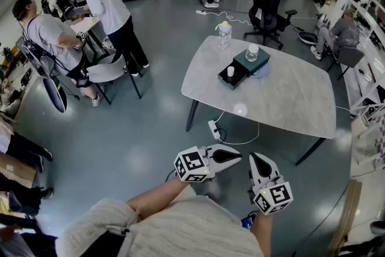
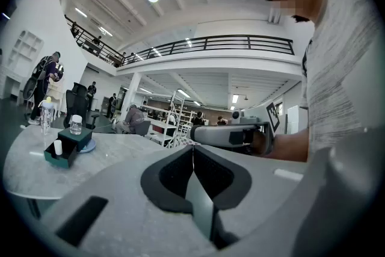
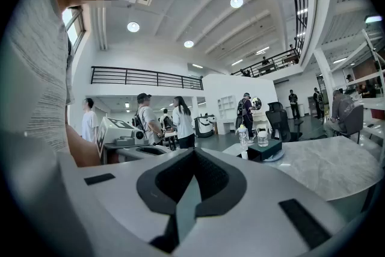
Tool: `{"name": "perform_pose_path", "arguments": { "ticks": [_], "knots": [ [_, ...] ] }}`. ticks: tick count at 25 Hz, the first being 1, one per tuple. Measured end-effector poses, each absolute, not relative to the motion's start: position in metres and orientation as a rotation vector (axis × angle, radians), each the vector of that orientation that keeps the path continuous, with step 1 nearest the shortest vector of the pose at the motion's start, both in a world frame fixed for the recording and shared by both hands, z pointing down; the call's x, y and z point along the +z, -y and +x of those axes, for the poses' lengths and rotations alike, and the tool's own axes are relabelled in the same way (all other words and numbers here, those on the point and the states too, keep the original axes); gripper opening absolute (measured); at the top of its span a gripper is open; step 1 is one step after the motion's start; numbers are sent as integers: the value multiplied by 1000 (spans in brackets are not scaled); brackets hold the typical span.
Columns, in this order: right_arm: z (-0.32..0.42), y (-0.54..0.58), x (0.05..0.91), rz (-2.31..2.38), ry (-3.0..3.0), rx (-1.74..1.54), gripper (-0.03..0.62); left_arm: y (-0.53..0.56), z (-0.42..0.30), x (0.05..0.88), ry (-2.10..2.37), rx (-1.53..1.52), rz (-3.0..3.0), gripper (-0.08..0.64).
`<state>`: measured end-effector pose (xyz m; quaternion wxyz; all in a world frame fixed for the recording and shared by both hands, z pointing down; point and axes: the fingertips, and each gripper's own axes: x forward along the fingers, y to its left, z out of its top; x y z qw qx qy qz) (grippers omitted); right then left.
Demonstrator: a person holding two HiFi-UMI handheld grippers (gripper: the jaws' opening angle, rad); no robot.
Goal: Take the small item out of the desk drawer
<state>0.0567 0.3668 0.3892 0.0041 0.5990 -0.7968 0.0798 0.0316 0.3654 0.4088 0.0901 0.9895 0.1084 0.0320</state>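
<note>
A dark green desk drawer box (image 1: pixel 245 64) stands on the grey table (image 1: pixel 289 102), well away from me. Its drawer is pulled out, and a small white item (image 1: pixel 230 71) stands upright in it. My left gripper (image 1: pixel 239 157) and right gripper (image 1: pixel 256 157) are held low by my body, short of the table, both shut with nothing in them. In the left gripper view the box (image 2: pixel 69 146) and white item (image 2: pixel 58 147) sit far left, beyond the shut left gripper (image 2: pixel 193 150). From the right gripper (image 3: pixel 194 153), the box (image 3: pixel 265 150) shows at centre right.
A glass jar (image 1: pixel 252 52) sits on top of the box and a clear bottle (image 1: pixel 224 34) stands behind it. A power strip (image 1: pixel 213 129) and cable lie on the floor under the table's near edge. A black office chair (image 1: pixel 265 8) stands beyond it. People sit and stand at the left.
</note>
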Motion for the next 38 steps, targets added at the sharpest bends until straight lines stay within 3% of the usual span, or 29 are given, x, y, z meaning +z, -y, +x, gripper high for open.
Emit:
{"name": "perform_pose_path", "arguments": {
  "ticks": [19, 38],
  "knots": [
    [37, -365, 393, 1814, 2609, 321, 9, -367, 17, 416, -325, 152, 2927, 15],
    [-4, -254, 404, 1616, 2663, 398, 9, -257, -8, 422, -271, 122, 2876, 15]
  ]
}}
